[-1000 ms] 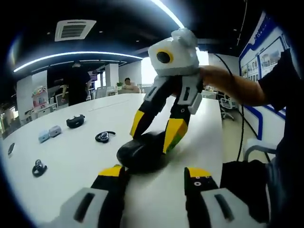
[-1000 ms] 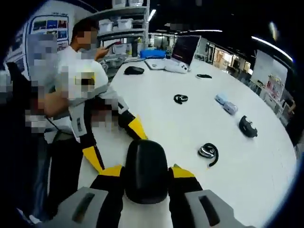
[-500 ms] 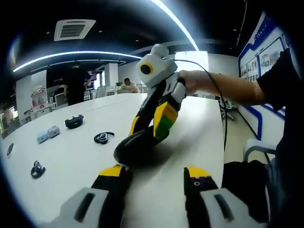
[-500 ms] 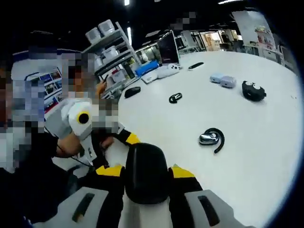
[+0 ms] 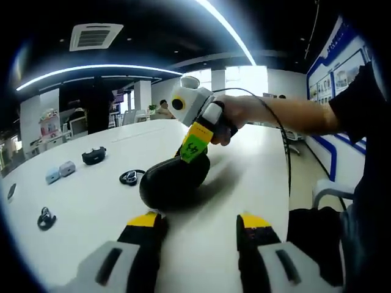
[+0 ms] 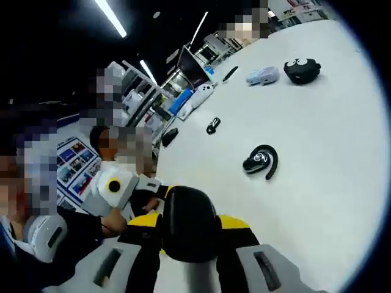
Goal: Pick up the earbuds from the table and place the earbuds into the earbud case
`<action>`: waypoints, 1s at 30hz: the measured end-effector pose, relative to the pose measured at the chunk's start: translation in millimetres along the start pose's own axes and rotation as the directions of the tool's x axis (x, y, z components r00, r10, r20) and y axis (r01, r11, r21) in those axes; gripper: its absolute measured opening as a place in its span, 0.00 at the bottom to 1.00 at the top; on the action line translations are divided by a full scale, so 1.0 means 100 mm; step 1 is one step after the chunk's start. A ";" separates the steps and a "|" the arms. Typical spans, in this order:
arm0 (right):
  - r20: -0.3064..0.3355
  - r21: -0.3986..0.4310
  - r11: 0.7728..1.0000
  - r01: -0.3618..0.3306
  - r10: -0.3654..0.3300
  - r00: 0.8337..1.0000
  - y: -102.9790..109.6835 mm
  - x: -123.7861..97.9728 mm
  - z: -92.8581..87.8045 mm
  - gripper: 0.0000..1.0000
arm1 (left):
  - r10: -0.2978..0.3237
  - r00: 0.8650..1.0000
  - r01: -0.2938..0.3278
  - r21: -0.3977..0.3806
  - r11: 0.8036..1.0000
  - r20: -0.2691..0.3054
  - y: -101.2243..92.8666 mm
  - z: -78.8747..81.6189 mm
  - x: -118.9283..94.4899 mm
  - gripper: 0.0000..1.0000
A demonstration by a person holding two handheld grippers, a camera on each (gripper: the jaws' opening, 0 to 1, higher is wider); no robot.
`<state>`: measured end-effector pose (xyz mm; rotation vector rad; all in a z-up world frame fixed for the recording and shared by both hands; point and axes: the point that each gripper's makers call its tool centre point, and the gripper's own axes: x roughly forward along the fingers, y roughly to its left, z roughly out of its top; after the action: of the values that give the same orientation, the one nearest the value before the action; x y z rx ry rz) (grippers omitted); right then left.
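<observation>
Right gripper (image 6: 186, 227), seen in its own view, has its yellow-tipped jaws clamped on the black earbud case (image 6: 188, 223), which stands up between them as a rounded dark oval; from the left gripper view the same case (image 5: 174, 180) is tilted, its lower edge on the white table (image 5: 244, 183), with the right gripper (image 5: 194, 146) coming down on it from above in a person's hand (image 5: 235, 116), a cable trailing off toward the arm; the left gripper (image 5: 198, 227) hangs just short of the case, its two jaws spread apart and holding nothing. A black ear-hook earbud (image 6: 259, 162) lies on the table (image 6: 317, 183) near the case, apart from it; in the left gripper view that earbud (image 5: 130, 177) sits just to the case's left; a second black earbud (image 6: 212, 126) lies farther out on the table; another small black piece (image 5: 44, 217) lies near the table edge. Farther off lie a black case with round eyes (image 6: 302, 70) and two pale blue cases (image 6: 263, 75) side by side; beyond them are a laptop (image 6: 190, 66) and shelving.
</observation>
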<state>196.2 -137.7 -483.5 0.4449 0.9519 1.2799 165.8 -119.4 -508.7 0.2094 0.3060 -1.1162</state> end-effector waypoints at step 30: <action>0.152 -0.575 0.720 0.388 -0.371 0.916 0.15 0.11 -0.15 0.27 | 0.013 1.000 -0.013 -0.024 1.000 0.003 -0.05 -0.01 0.00 0.51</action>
<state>175.0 -126.2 -484.3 -0.2293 0.5259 1.1098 161.3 -121.5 -510.1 0.1882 0.3145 -1.0993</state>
